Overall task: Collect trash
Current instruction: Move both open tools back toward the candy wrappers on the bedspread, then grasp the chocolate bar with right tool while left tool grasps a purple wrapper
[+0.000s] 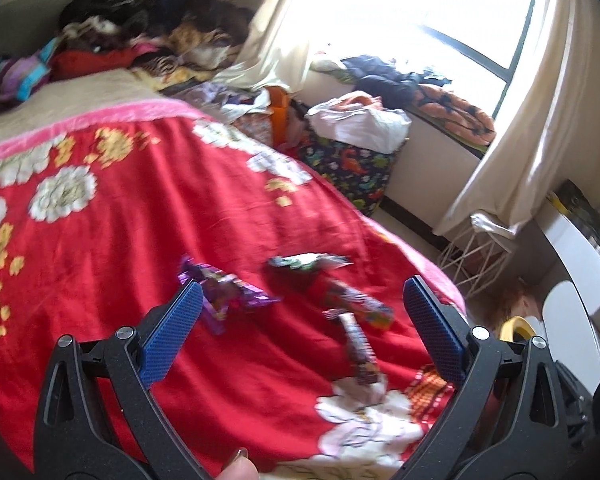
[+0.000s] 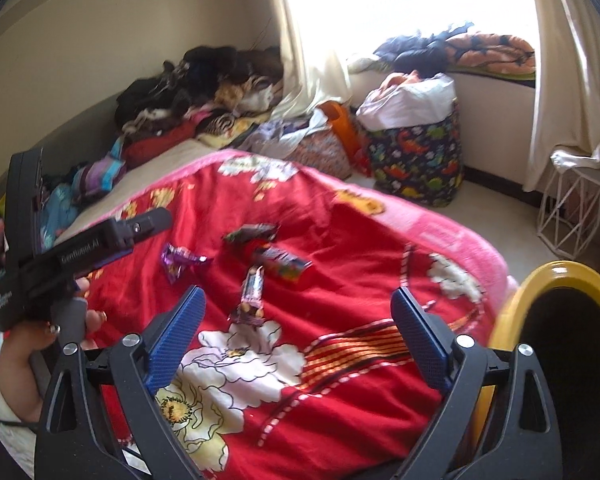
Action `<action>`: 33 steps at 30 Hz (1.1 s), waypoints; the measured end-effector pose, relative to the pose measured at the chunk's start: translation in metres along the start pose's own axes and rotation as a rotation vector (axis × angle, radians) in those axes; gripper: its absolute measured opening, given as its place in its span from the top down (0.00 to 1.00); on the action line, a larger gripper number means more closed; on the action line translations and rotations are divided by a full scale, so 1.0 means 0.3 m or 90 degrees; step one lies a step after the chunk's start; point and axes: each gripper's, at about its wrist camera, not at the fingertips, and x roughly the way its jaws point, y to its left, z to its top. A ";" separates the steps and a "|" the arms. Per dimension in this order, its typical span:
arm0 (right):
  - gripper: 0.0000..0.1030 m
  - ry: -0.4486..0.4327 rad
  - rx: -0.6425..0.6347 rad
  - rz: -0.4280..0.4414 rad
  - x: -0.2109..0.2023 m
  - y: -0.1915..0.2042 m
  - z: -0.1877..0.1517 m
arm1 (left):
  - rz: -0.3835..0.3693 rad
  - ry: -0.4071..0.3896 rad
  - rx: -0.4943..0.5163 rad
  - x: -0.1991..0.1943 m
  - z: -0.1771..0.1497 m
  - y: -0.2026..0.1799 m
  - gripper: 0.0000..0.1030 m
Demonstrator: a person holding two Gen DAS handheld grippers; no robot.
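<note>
Several candy wrappers lie on a red flowered blanket [image 1: 140, 240] on the bed. A purple wrapper [image 1: 224, 296] [image 2: 178, 262], a dark green-white wrapper [image 1: 307, 264] [image 2: 252, 234], a multicoloured wrapper [image 1: 359, 304] [image 2: 282, 264] and a long bar wrapper [image 1: 359, 352] [image 2: 252, 296] lie close together. My left gripper [image 1: 301, 296] is open above them, its left pad next to the purple wrapper; it also shows from the side in the right wrist view [image 2: 140, 226]. My right gripper [image 2: 298, 304] is open and empty, just short of the bar wrapper. A yellow-rimmed bin [image 2: 555, 280] [image 1: 515, 326] stands at the bed's right.
A pile of clothes [image 2: 204, 92] lies at the bed's head. A dinosaur-print fabric basket [image 2: 415, 160] stuffed with bags stands on the floor by the window. A white wire stand [image 2: 571, 208] is by the curtain. A white desk [image 1: 579, 272] is at far right.
</note>
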 end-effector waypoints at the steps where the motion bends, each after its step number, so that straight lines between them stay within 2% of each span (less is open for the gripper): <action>1: 0.16 0.009 -0.004 0.001 0.019 0.007 -0.003 | 0.003 0.003 -0.007 0.005 -0.001 0.013 0.10; 6: 0.25 0.052 -0.013 0.020 0.133 0.040 -0.020 | 0.014 0.030 -0.049 0.058 -0.006 0.086 0.10; 10: 0.29 0.081 -0.015 0.032 0.207 0.058 -0.031 | 0.020 0.046 -0.081 0.090 -0.018 0.133 0.10; 16: 0.34 0.116 -0.013 0.047 0.294 0.084 -0.031 | 0.027 0.058 -0.102 0.129 -0.015 0.149 0.10; 19: 0.38 0.134 -0.016 0.053 0.340 0.089 -0.037 | 0.028 0.065 -0.110 0.153 -0.014 0.154 0.11; 20: 0.43 0.140 -0.012 0.055 0.353 0.084 -0.040 | 0.028 0.067 -0.112 0.161 -0.015 0.152 0.12; 22: 0.57 0.154 0.003 0.064 0.383 0.075 -0.052 | 0.031 0.071 -0.114 0.177 -0.020 0.154 0.15; 23: 0.69 0.157 0.009 0.067 0.391 0.073 -0.056 | 0.033 0.074 -0.114 0.184 -0.020 0.155 0.17; 24: 0.74 0.157 0.014 0.070 0.391 0.069 -0.062 | 0.034 0.077 -0.113 0.189 -0.021 0.156 0.20; 26: 0.74 0.147 0.020 0.081 0.370 0.064 -0.067 | 0.039 0.076 -0.111 0.196 -0.022 0.158 0.24; 33: 0.74 0.121 0.033 0.108 0.269 0.056 -0.081 | 0.058 0.083 -0.115 0.202 -0.035 0.172 0.56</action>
